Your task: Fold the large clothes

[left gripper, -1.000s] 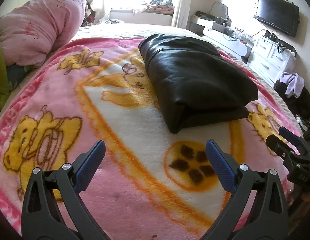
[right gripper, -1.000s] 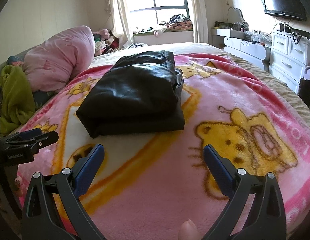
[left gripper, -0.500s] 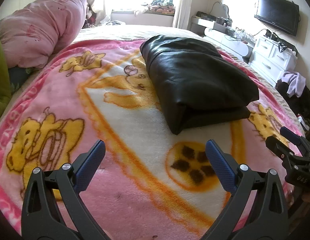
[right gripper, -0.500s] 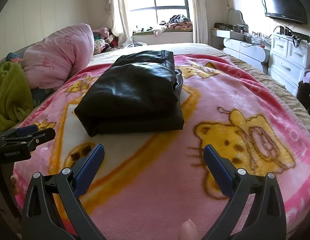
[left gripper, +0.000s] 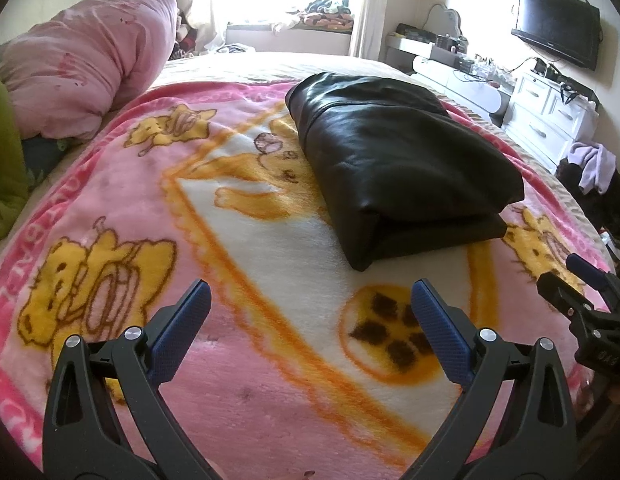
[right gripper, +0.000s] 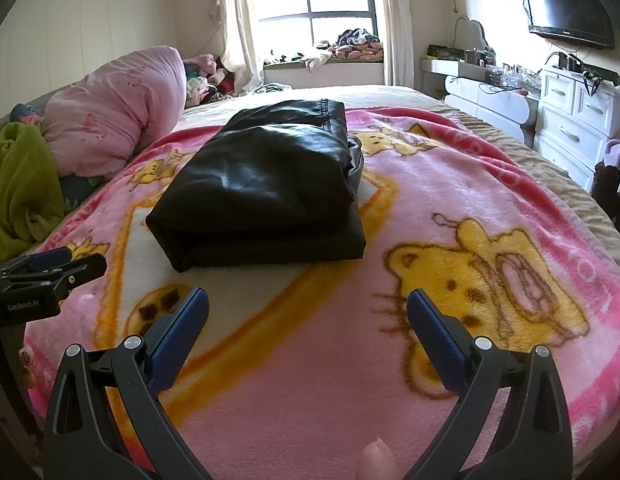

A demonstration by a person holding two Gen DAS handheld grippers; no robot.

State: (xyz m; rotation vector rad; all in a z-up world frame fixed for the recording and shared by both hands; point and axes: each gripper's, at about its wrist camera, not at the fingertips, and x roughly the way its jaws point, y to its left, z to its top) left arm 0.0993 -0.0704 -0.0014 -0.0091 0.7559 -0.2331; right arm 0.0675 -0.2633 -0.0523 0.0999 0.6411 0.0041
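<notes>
Black, seemingly leather garment [left gripper: 393,160] lies folded on the blanket [left gripper: 270,320]

Black claw [left gripper: 310,330] arms, blue ribbed pads [left gripper: 181,330], silver screws (marking possibly "GenRobot.AI").

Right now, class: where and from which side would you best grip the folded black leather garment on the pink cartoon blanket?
Grip the folded black leather garment at its near rounded fold, coming from the camera side. There the layers stack into one thick lip, raised off the pink cartoon blanket, so open jaws could probably straddle it.
</notes>
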